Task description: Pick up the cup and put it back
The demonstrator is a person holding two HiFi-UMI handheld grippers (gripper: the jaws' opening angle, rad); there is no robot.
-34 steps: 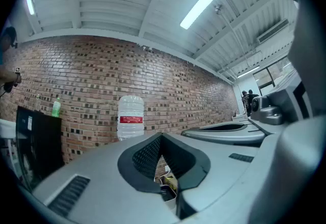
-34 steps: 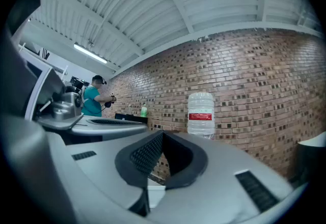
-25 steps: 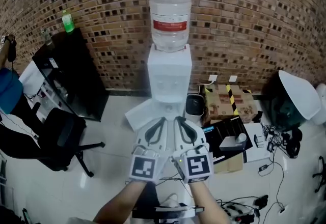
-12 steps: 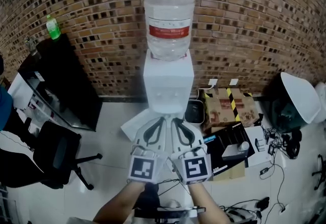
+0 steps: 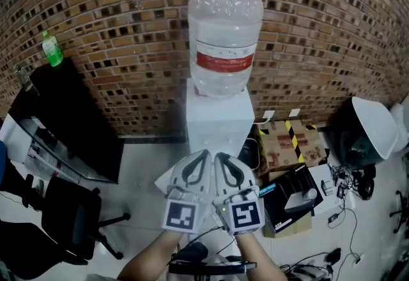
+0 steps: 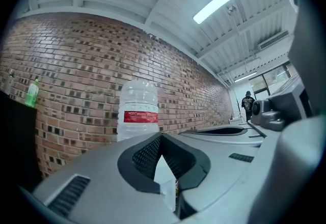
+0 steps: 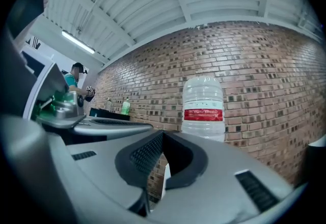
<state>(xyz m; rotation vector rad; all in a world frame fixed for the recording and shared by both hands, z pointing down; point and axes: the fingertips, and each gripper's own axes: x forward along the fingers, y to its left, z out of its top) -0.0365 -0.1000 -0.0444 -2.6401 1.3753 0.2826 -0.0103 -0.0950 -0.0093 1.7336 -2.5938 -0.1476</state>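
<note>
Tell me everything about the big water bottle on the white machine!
The big clear plastic water bottle is round, with ridged sides and a red label band around its middle. The print on the band is too small to read. It stands upright on top of the white water dispenser, which hides its lower end. The brown brick wall is behind it. Nothing else touches it. I cannot tell how much water is inside.

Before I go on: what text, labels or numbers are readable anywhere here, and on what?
No text here can be read.
Water bottle, red label: white print, too blurred.
Box: print too small.
Green bottle: label too small.
Markers: black-and-white patterns, no letters.
</note>
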